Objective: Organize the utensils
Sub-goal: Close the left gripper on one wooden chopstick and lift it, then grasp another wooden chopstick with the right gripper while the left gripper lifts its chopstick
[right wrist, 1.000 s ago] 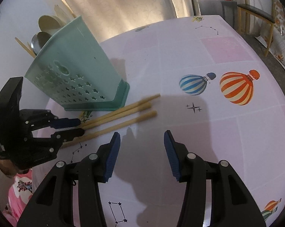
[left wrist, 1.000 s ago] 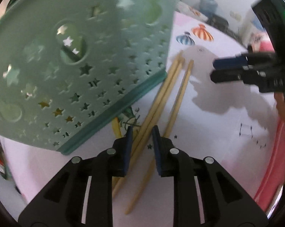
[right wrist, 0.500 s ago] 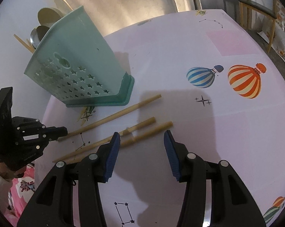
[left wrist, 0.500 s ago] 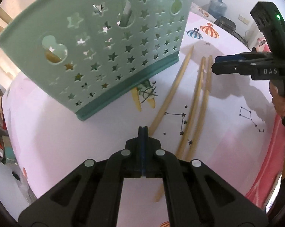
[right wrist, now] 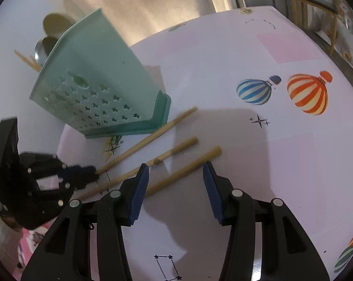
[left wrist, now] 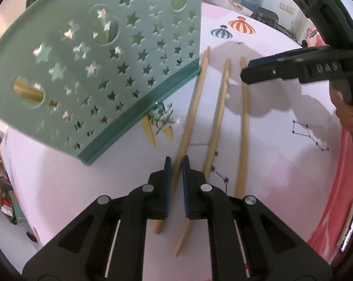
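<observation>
- The left gripper (left wrist: 175, 164), at the bottom centre of the left wrist view, has its blue-padded fingers drawn close on either side of the leftmost long pale wooden chopstick (left wrist: 191, 114), near that stick's lower end; whether the pads actually pinch it I cannot tell.
- In the right wrist view this same gripper (right wrist: 95, 174) sits at the left edge, pointing right, its tips at the end of that chopstick (right wrist: 148, 140).
- The right gripper (right wrist: 176, 171) hangs low at the bottom centre of its own view, fingers spread wide and holding nothing, with the thick end of the nearest wooden chopstick (right wrist: 183, 168) lying between them below.
- From the left wrist view the right gripper (left wrist: 246, 73) reaches in from the upper right, held by a bare hand (left wrist: 350, 114).
- A middle chopstick (left wrist: 217, 121) lies between the other two; all three rest on the pale pink balloon-print tablecloth (right wrist: 282, 140).
- The mint-green star-perforated plastic utensil holder (left wrist: 101, 70) fills the upper left, its base just beside the leftmost chopstick.
- Spoons (right wrist: 47, 39) stick out of the holder's top.
</observation>
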A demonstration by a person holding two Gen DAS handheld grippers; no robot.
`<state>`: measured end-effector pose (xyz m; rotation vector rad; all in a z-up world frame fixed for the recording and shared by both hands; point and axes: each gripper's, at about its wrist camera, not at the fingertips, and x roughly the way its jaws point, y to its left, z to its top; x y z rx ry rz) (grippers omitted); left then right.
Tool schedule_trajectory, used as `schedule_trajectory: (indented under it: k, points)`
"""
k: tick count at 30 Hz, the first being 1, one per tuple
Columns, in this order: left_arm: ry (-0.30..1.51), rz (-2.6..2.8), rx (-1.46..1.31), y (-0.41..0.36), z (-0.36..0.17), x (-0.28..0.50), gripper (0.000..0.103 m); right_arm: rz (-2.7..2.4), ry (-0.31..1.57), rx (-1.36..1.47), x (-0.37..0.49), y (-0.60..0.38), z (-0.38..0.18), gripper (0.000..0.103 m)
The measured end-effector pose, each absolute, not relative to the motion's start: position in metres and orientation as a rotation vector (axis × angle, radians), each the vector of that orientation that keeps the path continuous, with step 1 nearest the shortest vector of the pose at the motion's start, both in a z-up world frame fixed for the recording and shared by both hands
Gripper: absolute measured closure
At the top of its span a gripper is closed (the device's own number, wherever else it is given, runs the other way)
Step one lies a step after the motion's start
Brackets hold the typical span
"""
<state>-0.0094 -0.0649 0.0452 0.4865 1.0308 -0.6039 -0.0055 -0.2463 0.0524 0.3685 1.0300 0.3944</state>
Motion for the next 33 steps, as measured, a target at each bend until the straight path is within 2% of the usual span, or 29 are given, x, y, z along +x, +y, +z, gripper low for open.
schedule_trajectory:
  k: [4,12,15,19,22,27,33]
  points:
    - [1.035,-0.572,0.482,-0.035,0.049,-0.026,0.096,0.378,1.055,0.420,0.000,-0.250,0.052,0.056]
    - [1.046,-0.610,0.257,0.018,0.052,-0.074,0.098,0.296,1.121,0.419,0.010,-0.241,0.054,0.056]
    - [1.046,-0.552,0.170,0.040,0.053,-0.079,0.098,0.254,1.115,0.358,0.009,-0.233,0.056,0.061]
    - [1.032,-0.500,0.105,0.045,0.054,-0.080,0.098,0.217,1.106,0.292,0.011,-0.229,0.058,0.067]
    - [1.034,-0.463,0.011,0.055,0.052,-0.082,0.097,0.206,1.100,0.288,0.013,-0.228,0.058,0.067]
    - [1.063,-0.418,0.084,0.049,0.048,-0.086,0.096,0.200,1.099,0.273,0.019,-0.222,0.058,0.067]
    - [1.048,-0.454,0.008,0.054,0.075,-0.058,0.095,0.199,1.092,0.271,0.016,-0.220,0.059,0.068]
